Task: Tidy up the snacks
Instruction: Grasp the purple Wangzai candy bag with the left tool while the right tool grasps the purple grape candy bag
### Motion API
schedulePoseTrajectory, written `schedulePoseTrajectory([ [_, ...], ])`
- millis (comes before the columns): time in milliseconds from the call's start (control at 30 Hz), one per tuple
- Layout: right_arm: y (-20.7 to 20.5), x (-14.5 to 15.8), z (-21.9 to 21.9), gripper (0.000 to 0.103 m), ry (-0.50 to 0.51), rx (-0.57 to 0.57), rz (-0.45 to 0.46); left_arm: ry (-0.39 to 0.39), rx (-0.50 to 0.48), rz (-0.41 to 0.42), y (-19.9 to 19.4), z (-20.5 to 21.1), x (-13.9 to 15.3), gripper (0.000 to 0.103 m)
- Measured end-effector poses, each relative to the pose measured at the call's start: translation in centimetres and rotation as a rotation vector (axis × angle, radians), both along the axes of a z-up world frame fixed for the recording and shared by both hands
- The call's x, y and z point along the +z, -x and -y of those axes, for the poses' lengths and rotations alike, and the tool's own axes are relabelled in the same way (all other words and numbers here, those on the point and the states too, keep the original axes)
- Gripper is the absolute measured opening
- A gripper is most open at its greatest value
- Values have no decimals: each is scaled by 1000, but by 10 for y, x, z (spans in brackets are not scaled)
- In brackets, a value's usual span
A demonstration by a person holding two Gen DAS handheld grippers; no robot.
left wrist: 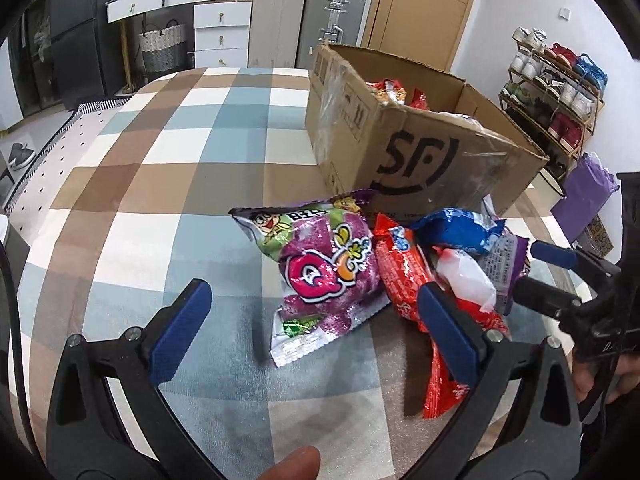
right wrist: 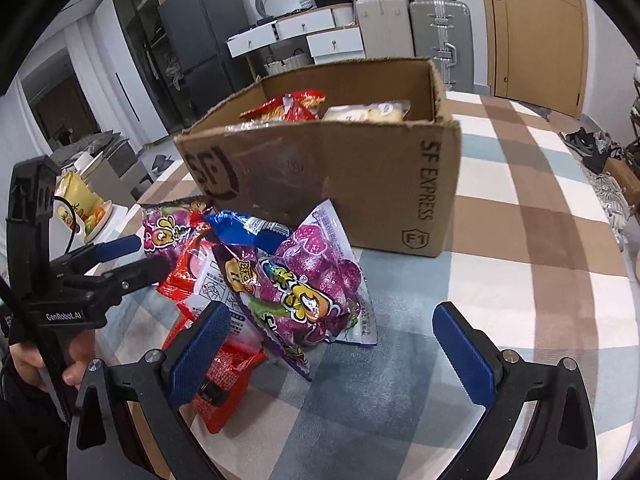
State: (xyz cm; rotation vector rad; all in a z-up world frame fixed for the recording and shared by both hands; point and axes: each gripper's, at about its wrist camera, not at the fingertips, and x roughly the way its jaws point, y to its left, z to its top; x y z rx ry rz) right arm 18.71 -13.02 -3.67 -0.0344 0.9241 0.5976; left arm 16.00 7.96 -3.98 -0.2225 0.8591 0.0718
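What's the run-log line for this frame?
left gripper: open, empty | right gripper: open, empty | snack packets: piled beside cardboard box | box: part-filled

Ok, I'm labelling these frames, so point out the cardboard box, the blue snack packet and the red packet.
cardboard box (right wrist: pixel 360 184), right wrist view, on its front wall.
blue snack packet (left wrist: pixel 456 232), left wrist view, on its blue middle.
red packet (left wrist: pixel 400 272), left wrist view, on its upper printed face.

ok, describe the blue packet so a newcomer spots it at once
Start at the cardboard box on the checked cloth. A pile of snack bags lies against its front wall. The blue packet is wedged on top, between two purple bags, the only blue wrapper there.
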Motion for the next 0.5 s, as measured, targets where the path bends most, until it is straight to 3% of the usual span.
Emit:
schedulePoseTrajectory([
  [500,-25,-22,-9,102,-11,13,-69,52,52,-51,-33,-26,-18,102],
])
